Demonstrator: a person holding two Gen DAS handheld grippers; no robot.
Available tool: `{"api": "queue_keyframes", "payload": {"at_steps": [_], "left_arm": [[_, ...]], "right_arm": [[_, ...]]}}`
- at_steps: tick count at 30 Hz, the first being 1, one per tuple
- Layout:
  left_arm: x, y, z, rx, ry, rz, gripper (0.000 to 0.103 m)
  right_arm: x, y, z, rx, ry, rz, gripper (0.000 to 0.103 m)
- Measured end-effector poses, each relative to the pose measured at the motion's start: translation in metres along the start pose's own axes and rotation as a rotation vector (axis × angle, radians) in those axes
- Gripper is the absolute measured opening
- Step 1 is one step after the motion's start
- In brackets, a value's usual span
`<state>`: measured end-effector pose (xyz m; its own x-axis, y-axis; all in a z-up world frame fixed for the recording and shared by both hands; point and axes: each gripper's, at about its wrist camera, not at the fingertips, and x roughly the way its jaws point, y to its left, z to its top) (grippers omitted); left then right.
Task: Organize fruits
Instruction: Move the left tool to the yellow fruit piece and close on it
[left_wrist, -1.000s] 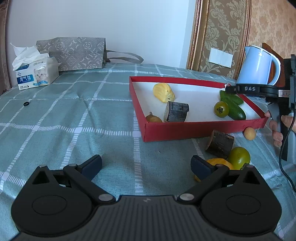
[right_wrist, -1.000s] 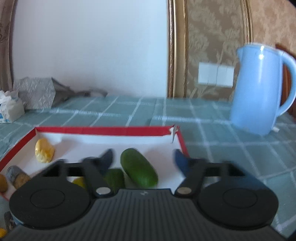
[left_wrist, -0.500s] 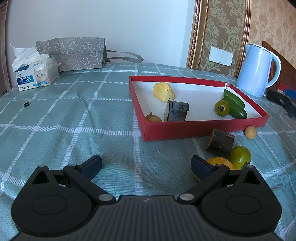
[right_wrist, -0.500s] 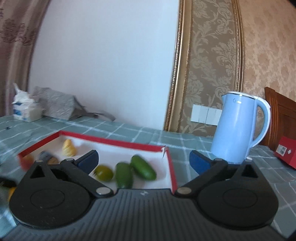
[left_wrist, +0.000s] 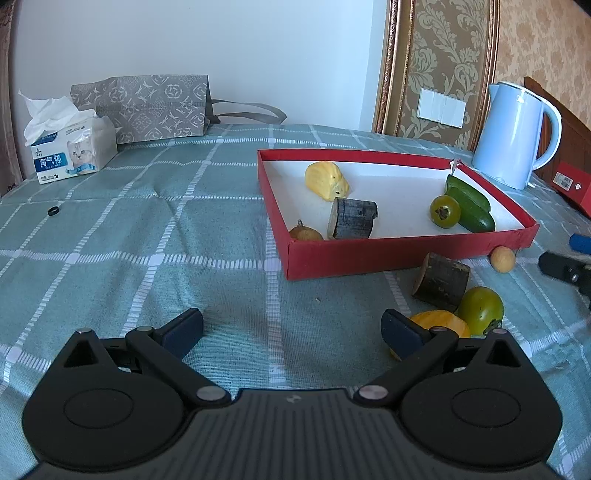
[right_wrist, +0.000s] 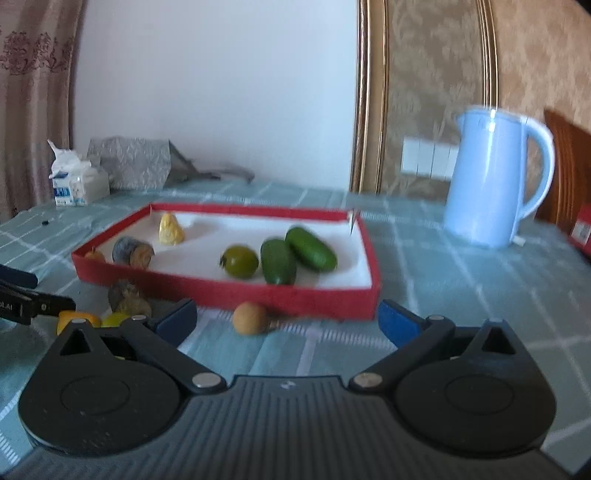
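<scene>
We are holding the left gripper with its jaws spread wide and nothing between them, low over the checked tablecloth, short of the red tray. Its right finger is covering part of an orange fruit lying before the tray's front wall, so that fruit's full shape is hidden. Touching or just beside it are sitting a green tomato and a dark wood chunk, and a small tan fruit is resting near the tray's front right corner.

We are keeping the right gripper wide open and empty too, facing the tray's long side with the tan fruit just ahead of its fingers (this view is blurred, so fine detail is lost).

Inside the tray are lying a yellow fruit, a second wood chunk, a green tomato and two cucumbers; a brown fruit at the near wall is half hidden by it. Beyond the tray's far right corner a blue kettle is standing.
</scene>
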<state>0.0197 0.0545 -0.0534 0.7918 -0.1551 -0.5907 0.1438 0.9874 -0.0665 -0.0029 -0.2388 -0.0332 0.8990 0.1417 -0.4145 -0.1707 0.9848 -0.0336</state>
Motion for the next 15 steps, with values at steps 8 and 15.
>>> {"api": "queue_keyframes", "payload": {"at_steps": [8, 15], "left_arm": [[0.000, 0.000, 0.000, -0.002, -0.001, -0.002, 0.103], [-0.006, 0.008, -0.001, -0.048, -0.025, -0.024, 0.103]], "right_arm": [[0.011, 0.000, -0.004, 0.016, 0.082, -0.006, 0.103], [0.016, -0.001, -0.003, 0.018, 0.110, 0.016, 0.103]]}}
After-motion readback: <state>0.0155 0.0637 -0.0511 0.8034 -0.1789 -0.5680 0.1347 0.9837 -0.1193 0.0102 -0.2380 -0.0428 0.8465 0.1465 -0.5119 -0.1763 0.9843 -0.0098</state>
